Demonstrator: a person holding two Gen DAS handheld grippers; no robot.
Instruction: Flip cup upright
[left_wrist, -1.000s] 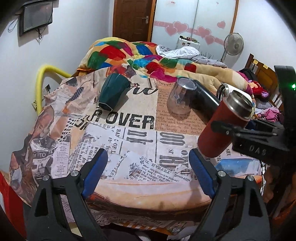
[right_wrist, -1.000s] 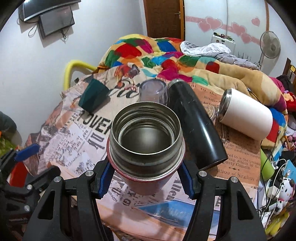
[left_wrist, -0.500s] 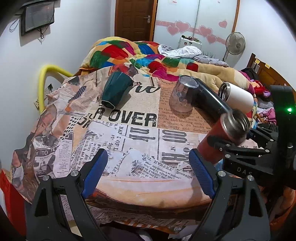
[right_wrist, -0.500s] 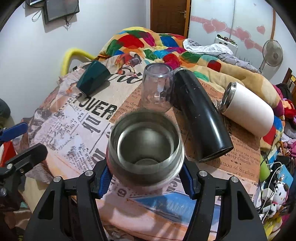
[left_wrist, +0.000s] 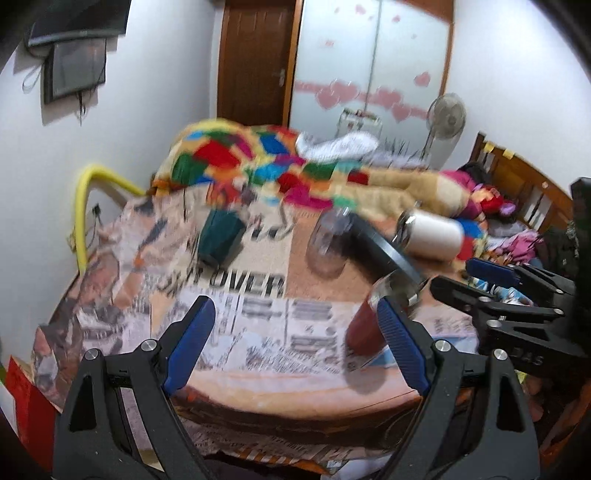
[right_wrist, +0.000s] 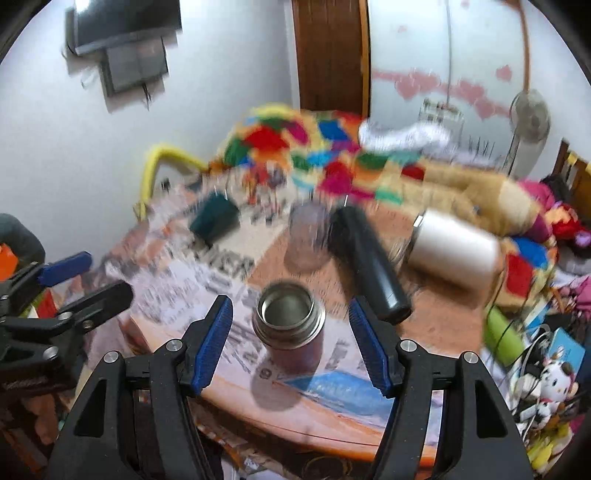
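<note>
A red steel cup (right_wrist: 290, 326) stands upright, mouth up, on the newspaper-print cloth (right_wrist: 192, 291) near the table's front edge. My right gripper (right_wrist: 291, 349) is open, its blue pads on either side of the cup and apart from it. In the left wrist view the red cup (left_wrist: 364, 325) shows partly behind my right pad. My left gripper (left_wrist: 295, 345) is open and empty over the table's front edge. The right gripper also shows in the left wrist view (left_wrist: 476, 278).
A dark green cup (right_wrist: 214, 219), a clear glass (right_wrist: 306, 236), a black flask (right_wrist: 367, 266) and a white tumbler (right_wrist: 456, 247) lie on their sides farther back. A colourful quilt (right_wrist: 314, 155) lies behind. Cables and toys (right_wrist: 543, 373) crowd the right edge. Both views are blurred.
My right gripper set the red cup down upright on the cloth, opened and drew back. Both cameras moved back and up.
</note>
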